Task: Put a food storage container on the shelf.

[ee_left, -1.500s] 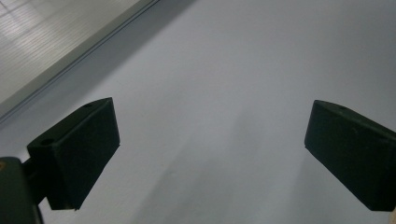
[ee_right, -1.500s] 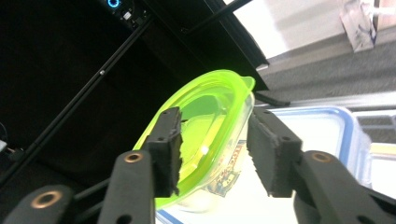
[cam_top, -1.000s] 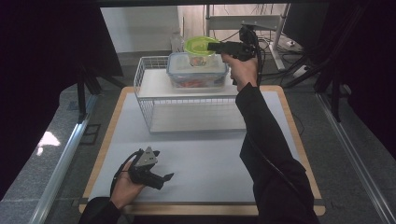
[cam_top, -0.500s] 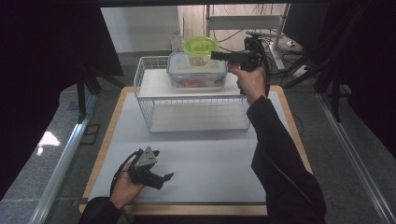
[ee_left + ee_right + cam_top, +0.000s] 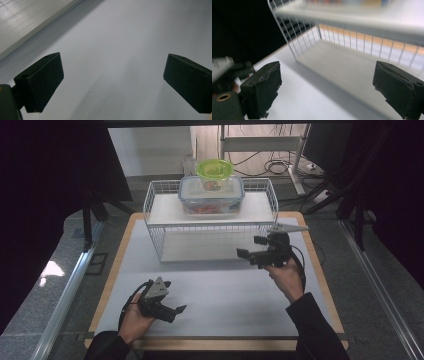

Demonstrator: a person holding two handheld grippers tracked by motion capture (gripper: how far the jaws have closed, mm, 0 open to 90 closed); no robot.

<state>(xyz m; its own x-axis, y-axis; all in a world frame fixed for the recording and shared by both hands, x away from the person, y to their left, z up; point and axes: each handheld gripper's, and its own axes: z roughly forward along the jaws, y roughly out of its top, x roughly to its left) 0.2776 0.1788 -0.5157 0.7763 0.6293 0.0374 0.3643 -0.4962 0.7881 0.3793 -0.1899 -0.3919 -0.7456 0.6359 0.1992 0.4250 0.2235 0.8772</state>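
No readable text, label, brand, number or sign on anything in view.

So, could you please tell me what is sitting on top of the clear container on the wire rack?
A green-lidded bowl rests on the clear container's lid, atop the wire rack. Something red shows inside the container; the bowl's contents are unclear.

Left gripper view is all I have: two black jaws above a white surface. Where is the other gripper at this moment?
Observer: The right gripper is low in front of the wire rack, toward its right end. Its jaws have just been opening, with nothing between them.
Operator: Does the rack carry something?
Observer: Yes, a clear box with a blue-rimmed lid sits on the top shelf.
Operator: Is anything on that box?
Observer: A small green-lidded container stands on its lid.
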